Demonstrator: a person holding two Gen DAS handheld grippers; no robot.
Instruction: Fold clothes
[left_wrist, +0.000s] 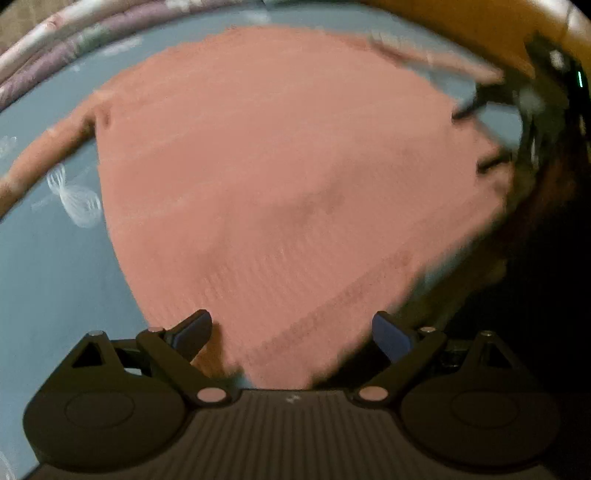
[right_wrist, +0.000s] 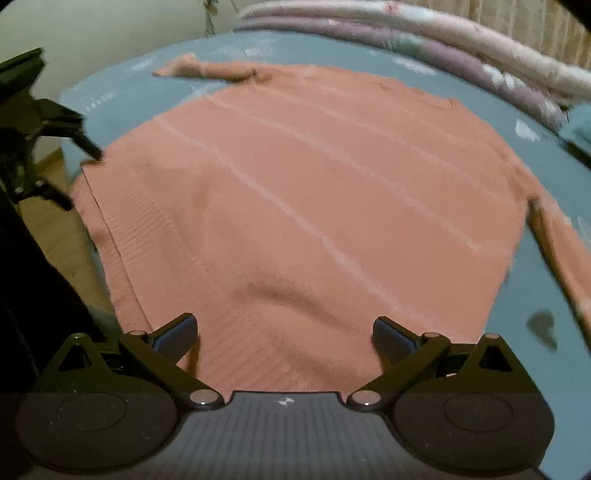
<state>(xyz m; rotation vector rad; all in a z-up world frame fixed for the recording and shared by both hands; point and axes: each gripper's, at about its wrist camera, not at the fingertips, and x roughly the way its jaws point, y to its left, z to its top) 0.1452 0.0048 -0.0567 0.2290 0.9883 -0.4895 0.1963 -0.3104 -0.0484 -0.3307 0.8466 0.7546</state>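
Observation:
A salmon-pink knit sweater (left_wrist: 280, 155) lies spread flat on a blue-grey bed sheet (left_wrist: 55, 266), sleeves stretched out to both sides. My left gripper (left_wrist: 291, 325) is open, its fingers straddling the ribbed hem at one corner, with nothing pinched. My right gripper (right_wrist: 286, 326) is also open over the sweater's (right_wrist: 314, 192) hem near the other corner. Each wrist view shows the other tool at the bed's edge: the right gripper (left_wrist: 471, 140) and the left gripper (right_wrist: 79, 180), both with fingers apart by the hem. One sleeve (right_wrist: 207, 70) points away from the body; the other sleeve (right_wrist: 565, 254) runs down the right side.
Rolled pink and mauve quilts (right_wrist: 443, 48) lie along the far side of the bed. The bed's near edge drops to a wooden floor (right_wrist: 55, 236) under the hem. A white butterfly print (left_wrist: 77, 199) marks the sheet. A pale wall (right_wrist: 110, 33) stands beyond.

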